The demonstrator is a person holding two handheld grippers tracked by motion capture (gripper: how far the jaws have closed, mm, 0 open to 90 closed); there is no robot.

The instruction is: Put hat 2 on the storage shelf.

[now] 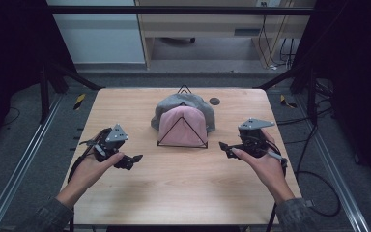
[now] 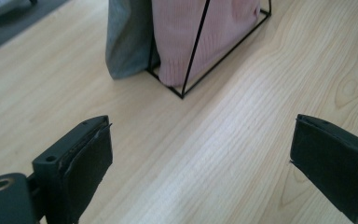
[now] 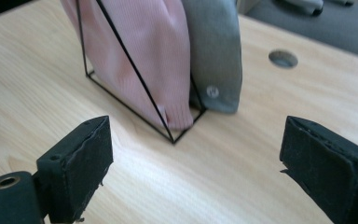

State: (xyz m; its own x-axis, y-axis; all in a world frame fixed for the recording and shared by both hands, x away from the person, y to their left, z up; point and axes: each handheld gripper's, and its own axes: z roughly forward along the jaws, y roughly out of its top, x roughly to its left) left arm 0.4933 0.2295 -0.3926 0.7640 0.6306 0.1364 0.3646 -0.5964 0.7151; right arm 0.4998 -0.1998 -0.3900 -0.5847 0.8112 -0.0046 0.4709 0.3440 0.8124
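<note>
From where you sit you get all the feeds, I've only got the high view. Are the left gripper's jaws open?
Observer: Yes. The left gripper has its jaws wide apart, with bare table between them.
Operator: And the right?
Observer: The right gripper is open too, aimed at the near corner of the wire stand.
Operator: Any marking on the grey hat?
Observer: A small round white logo near the lower edge of the grey hat, beside the pink hat.

Left gripper (image 1: 134,158) and right gripper (image 1: 223,146): jaws wide apart.
</note>
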